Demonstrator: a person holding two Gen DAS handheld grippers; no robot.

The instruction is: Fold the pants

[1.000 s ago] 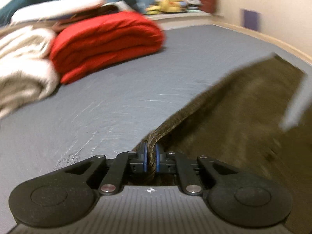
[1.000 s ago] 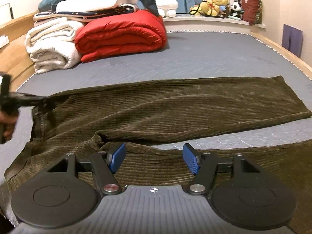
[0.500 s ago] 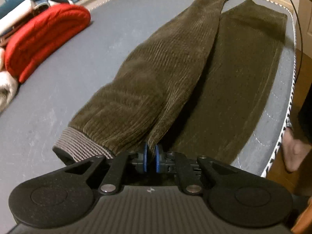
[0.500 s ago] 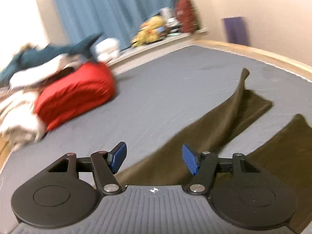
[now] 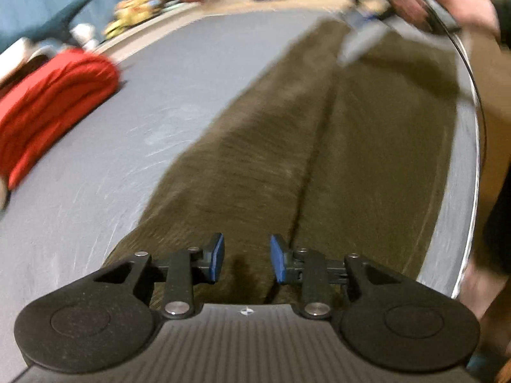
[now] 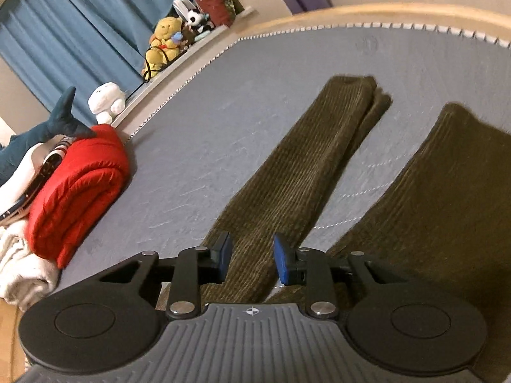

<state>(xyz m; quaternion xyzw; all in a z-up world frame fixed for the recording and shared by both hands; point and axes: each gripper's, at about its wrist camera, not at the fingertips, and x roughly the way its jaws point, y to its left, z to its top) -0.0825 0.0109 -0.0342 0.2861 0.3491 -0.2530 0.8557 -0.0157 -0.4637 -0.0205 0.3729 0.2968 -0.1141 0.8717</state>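
Our left gripper (image 5: pixel 246 257) has just been opening over the pants (image 5: pixel 262 159), pads clear; our right gripper (image 6: pixel 250 260) has been closing, its pads not pressing the leg between them.

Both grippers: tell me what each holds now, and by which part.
Nothing. The left gripper has just opened off the pants; the right gripper, closing, straddles a leg without pinching.

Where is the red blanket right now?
In both views the folded red blanket lies at the bed's left side, beside white towels, left of the pants.

One pants (image 6: pixel 287 191), two claws (image 5: pixel 246 257) (image 6: pixel 251 261)
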